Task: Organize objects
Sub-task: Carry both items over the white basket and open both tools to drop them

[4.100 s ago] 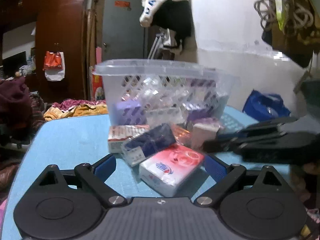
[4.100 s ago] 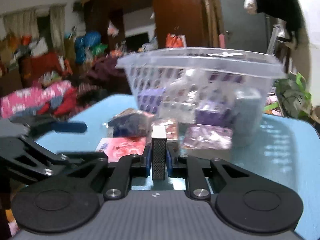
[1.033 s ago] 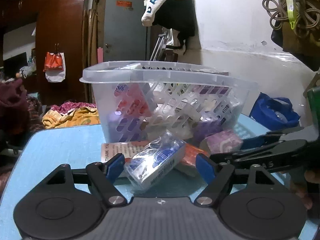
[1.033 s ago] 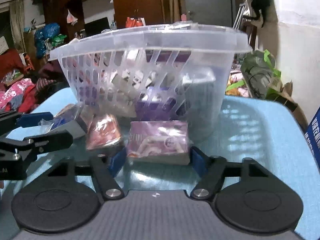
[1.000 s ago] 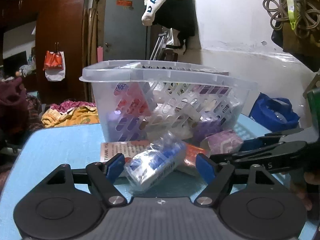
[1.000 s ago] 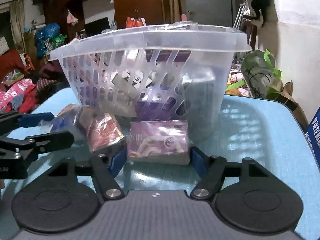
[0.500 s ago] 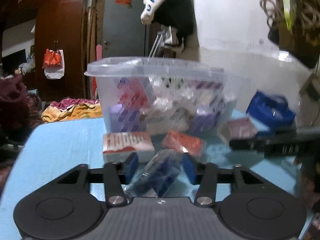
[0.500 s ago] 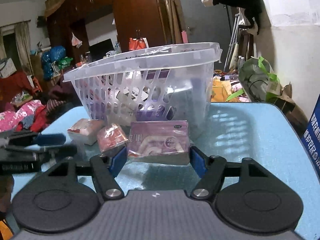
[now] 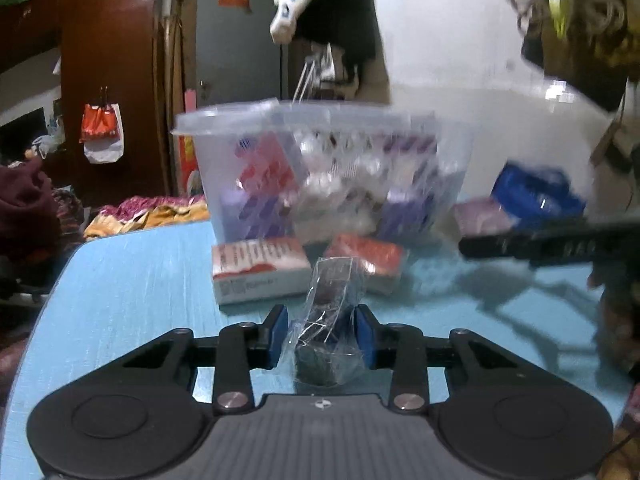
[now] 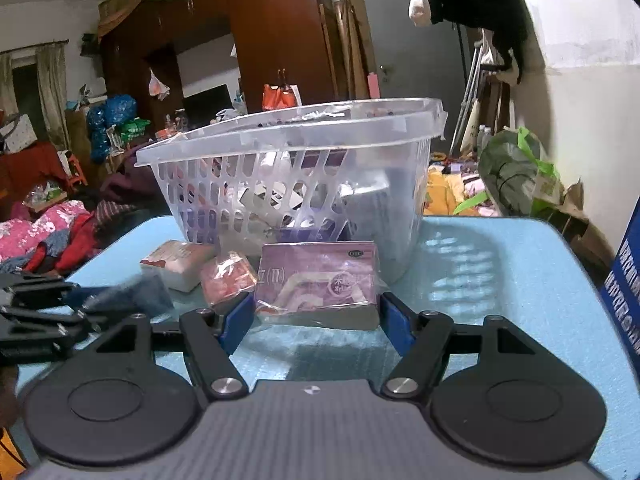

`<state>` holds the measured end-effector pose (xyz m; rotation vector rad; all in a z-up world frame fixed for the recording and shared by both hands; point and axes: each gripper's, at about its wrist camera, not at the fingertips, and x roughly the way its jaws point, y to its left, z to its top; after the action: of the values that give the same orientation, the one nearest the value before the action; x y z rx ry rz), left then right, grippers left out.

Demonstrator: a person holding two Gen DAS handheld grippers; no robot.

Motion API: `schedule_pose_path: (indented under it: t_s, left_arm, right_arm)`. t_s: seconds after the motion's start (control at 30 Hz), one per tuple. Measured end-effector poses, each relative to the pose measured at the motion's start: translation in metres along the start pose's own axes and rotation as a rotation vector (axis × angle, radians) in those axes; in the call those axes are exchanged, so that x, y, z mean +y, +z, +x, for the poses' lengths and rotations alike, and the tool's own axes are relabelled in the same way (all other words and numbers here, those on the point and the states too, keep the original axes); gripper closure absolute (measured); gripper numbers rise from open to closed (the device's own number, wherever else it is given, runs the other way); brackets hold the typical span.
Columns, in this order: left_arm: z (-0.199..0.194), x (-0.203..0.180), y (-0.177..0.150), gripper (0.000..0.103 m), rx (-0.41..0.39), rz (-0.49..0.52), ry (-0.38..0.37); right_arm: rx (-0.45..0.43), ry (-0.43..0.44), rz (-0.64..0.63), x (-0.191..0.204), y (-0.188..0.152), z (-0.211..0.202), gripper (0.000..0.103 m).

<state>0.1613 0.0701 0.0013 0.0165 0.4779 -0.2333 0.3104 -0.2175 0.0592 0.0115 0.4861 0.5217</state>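
Between left tool (image 9: 322, 334) pads, blue packet (image 9: 328, 320) now clamped; right tool (image 10: 316, 312) grips purple box (image 10: 318, 280).

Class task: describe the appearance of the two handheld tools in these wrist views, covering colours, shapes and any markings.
Both look alike. The left tool and right tool each have a grey ribbed body with a small round logo, two black round discs at the sides, black linkage arms with silver pivot screws, and blue pads on the fingertips. No cables or sleeves show clearly.
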Motion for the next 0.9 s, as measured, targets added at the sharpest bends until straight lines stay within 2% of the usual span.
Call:
schedule_pose_path:
  t_s: [0.13,0.4,0.47,0.53,0.6,0.63,0.7,0.77,0.83,0.9]
  left_arm:
    - [-0.008,0.009,-0.001,0.063,-0.058,-0.057,-0.045]
    - [-0.008,0.015,-0.002,0.063,-0.090,-0.096,-0.086]
    - [-0.015,0.017,-0.005,0.063,-0.140,-0.106,-0.094]
    - [-0.030,0.016,-0.009,0.063,-0.243,-0.105,-0.077]
    - [-0.044,0.015,-0.003,0.063,-0.342,-0.156,-0.128]
    - [-0.048,0.014,0.006,0.063,-0.381,-0.176,-0.151]
    - [-0.050,0.009,0.039,0.063,-0.420,-0.195,-0.152]
    - [-0.038,0.005,0.082,0.063,-0.397,-0.200,-0.133]
    - [-0.020,0.003,0.118,0.063,-0.356,-0.210,-0.076]
    - [0.002,0.006,0.142,0.062,-0.302,-0.225,-0.049]
  right_arm:
    - [-0.010,-0.006,-0.015,0.003,0.000,-0.001,0.032]
    - [-0.059,0.008,-0.041,0.007,-0.001,-0.007,0.032]
    - [-0.135,0.045,-0.069,0.011,-0.006,-0.024,0.032]
    - [-0.213,0.068,-0.095,0.018,-0.007,-0.047,0.032]
    - [-0.314,0.070,-0.116,0.026,0.003,-0.071,0.032]
    - [-0.363,0.061,-0.135,0.030,0.015,-0.081,0.032]
    - [-0.396,0.012,-0.177,0.038,0.049,-0.083,0.032]
    - [-0.387,-0.018,-0.197,0.040,0.090,-0.069,0.032]
    - [-0.351,-0.044,-0.196,0.038,0.124,-0.046,0.032]
    - [-0.301,-0.070,-0.200,0.036,0.145,-0.020,0.031]
